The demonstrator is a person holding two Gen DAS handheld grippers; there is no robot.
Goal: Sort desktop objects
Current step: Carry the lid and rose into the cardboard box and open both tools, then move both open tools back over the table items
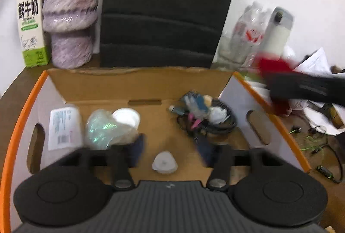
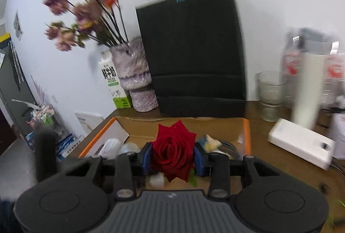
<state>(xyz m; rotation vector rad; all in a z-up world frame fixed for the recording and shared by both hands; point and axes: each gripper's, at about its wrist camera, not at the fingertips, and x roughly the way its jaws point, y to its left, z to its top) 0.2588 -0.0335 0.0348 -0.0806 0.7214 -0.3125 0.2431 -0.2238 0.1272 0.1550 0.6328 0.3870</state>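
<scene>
right tool (image 2: pixel 172 159): level above box (image 2: pixel 246 136), clamped on red rose (image 2: pixel 173 152) | left tool (image 1: pixel 170 151): tilted down into box, jaws apart, empty

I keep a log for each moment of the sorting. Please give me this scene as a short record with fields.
left gripper: open, empty, over the cardboard box
right gripper: shut on the red rose, at the box's near edge
in box: white round lid, crumpled plastic wrap, white labelled packet, cable bundle
behind box: black paper bag, furry purple vase, milk carton
right of box: white power bank, glass
image quality: motion blur
</scene>
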